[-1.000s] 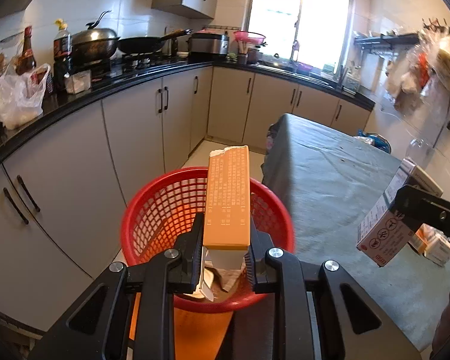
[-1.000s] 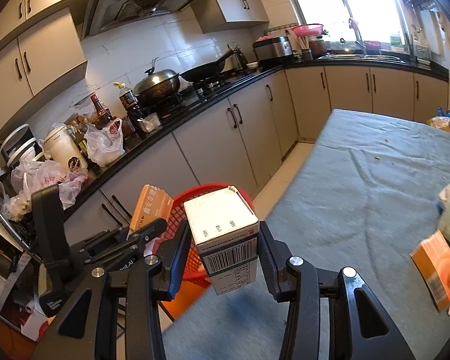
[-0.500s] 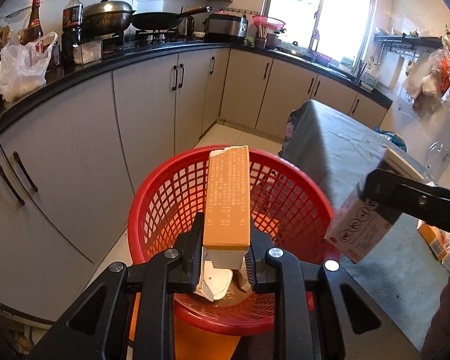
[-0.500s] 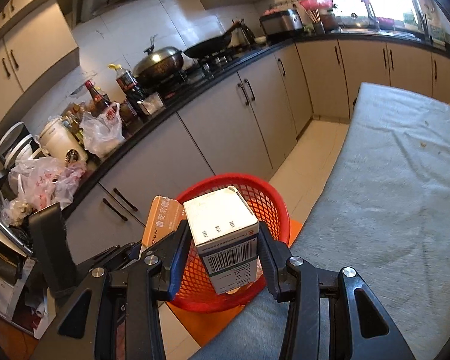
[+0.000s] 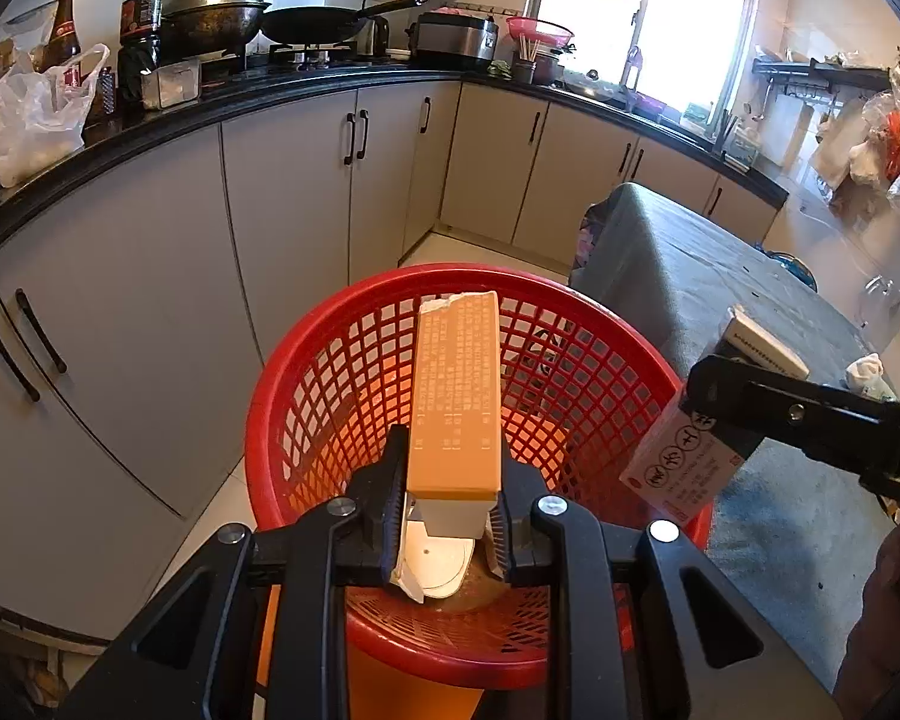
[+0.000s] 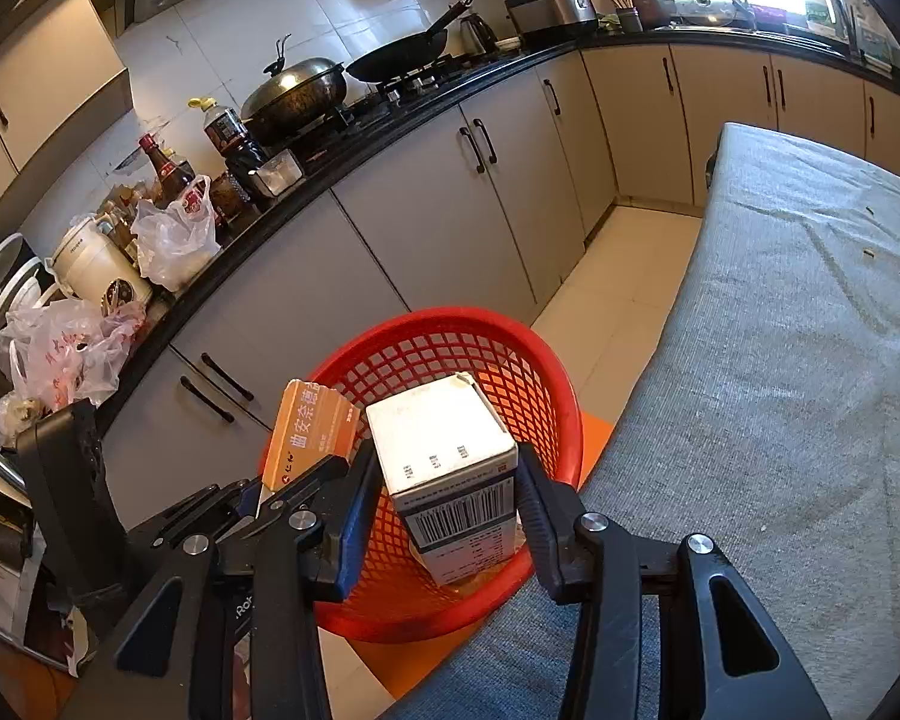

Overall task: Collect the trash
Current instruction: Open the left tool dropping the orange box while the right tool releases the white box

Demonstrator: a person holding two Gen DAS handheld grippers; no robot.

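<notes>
A red mesh waste basket [image 5: 306,396] [image 6: 546,372] stands on the floor between the grey cabinets and the cloth-covered table. My left gripper [image 5: 450,480] is shut on a long orange carton [image 5: 456,396] and holds it over the basket's mouth. That orange carton [image 6: 312,432] also shows at the left of the right wrist view. My right gripper [image 6: 444,480] is shut on a white box with a barcode [image 6: 444,456], held above the basket's near rim. This white box [image 5: 684,468] hangs at the basket's right edge in the left wrist view. White and brown scraps [image 5: 438,564] lie at the basket's bottom.
Grey cabinets [image 5: 150,276] under a black counter [image 5: 222,102] run along the left, with bottles, a wok, a pan and plastic bags on top. The table with the grey cloth [image 6: 798,360] fills the right. A crumpled white scrap [image 5: 864,369] lies on it.
Both grippers sank and moved toward the basket with their boxes still held. The basket now looms larger, and the white box has come from over the table to the basket's rim.
</notes>
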